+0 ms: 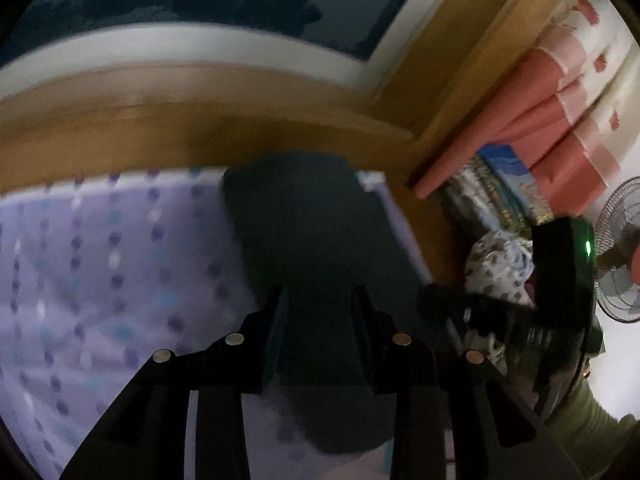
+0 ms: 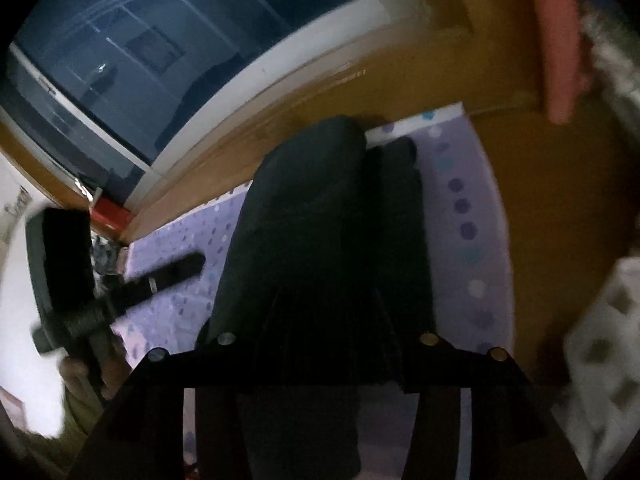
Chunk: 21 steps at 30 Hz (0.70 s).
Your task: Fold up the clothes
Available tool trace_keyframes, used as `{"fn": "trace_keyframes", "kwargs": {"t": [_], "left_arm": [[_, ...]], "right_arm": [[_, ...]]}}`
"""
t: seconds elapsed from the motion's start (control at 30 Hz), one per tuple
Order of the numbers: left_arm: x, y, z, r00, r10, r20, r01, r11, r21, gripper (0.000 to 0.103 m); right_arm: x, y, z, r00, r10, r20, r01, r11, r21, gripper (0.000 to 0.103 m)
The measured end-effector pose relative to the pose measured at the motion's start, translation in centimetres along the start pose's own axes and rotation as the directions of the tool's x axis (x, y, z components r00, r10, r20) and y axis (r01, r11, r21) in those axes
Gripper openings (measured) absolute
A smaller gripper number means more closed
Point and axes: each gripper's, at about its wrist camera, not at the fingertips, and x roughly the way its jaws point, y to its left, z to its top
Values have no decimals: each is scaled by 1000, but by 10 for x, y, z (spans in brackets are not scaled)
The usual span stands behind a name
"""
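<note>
Two claws hang over the bed, both tilted down toward the same dark garment (image 1: 304, 240). The left claw (image 1: 320, 312) has its jaws parted with nothing pinched between them; the cloth lies directly beyond its tips, below and ahead. The right claw (image 2: 326, 312) is harder to read: black fingers against black cloth, so I cannot tell whether they are spread free or closed on a fold. From either claw the garment runs straight away as a long band, its long axis pointing from the near edge toward the far wooden bed frame (image 1: 200, 128), with a narrower dark strip lying alongside its right edge. It rests on the lilac spotted sheet (image 1: 100, 260), toward the bed's right side. Neither claw looks clearly nearer; each stands over the near end. Beyond are a dark window, pink curtains and a standing fan (image 1: 620, 252). No label, brand or writing is legible anywhere.
</note>
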Motion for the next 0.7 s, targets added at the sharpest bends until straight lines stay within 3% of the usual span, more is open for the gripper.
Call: {"fn": "trace_keyframes", "kwargs": {"t": [0.13,0.23,0.3,0.37,0.47,0.63,0.7], "left_arm": [[9,14,-25,999,-30,-32,27,996,-80,33],[10,20,-31,998,-63,-7,61,990,-129,33],[11,22,-31,998,-67,-8,65,988,-138,33],[9,21,-31,998,-65,-6,64,988,-138,33],[6,12,-29,997,-74,-3,73,990,-121,33],[15,-23,-20,996,-82,-19,82,997,7,33],[25,-34,-17,997,-73,-36,75,996,50,33]], "right_arm": [[15,-6,8,998,46,-36,-45,999,23,55],[24,-1,11,998,52,-40,-52,999,1,56],[25,9,10,999,51,-20,-51,998,-48,38],[22,14,9,998,60,17,-59,996,-70,29],[12,20,10,993,94,78,-87,992,-87,25],[-22,23,9,981,50,189,-30,994,-107,25],[-19,5,9,986,3,168,7,998,-60,24]]}}
